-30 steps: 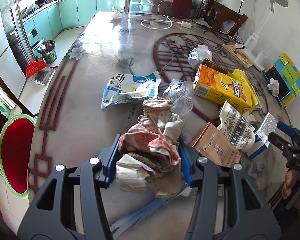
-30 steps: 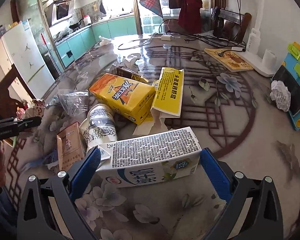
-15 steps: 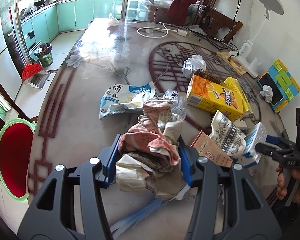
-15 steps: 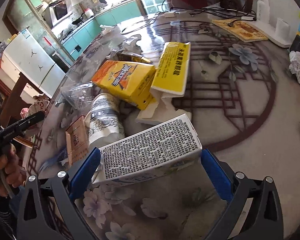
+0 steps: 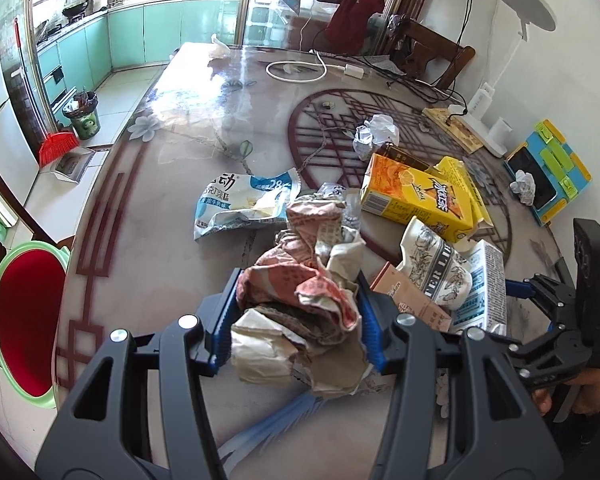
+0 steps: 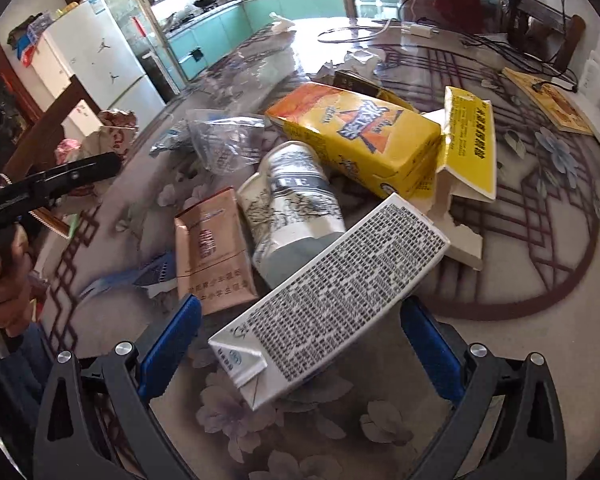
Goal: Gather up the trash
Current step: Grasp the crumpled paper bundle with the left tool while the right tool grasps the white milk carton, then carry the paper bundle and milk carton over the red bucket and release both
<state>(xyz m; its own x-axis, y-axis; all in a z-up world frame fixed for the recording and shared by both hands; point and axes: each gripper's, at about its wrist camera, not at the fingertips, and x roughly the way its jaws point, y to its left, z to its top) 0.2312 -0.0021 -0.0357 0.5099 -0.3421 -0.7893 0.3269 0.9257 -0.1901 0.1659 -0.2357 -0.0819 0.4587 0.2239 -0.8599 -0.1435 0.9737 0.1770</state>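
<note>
2 grippers were busy: our left gripper (image 5: 296,320) clamped the crumpled wrapper wad (image 5: 300,300) above the tabletop (image 5: 160,220), while our right gripper (image 6: 300,344) straddled the tilted milk carton (image 6: 332,280), fingers apart, needing squarer alignment before closing.

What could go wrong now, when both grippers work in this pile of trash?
1. The left gripper pinches only the lower part of the crumpled paper wad; loose folds above might slip out.
2. The right gripper stands open around the milk carton, which lies slanted between the fingers, so closing could twist it away.
3. The carton rests against the paper cup, which may roll.
</note>
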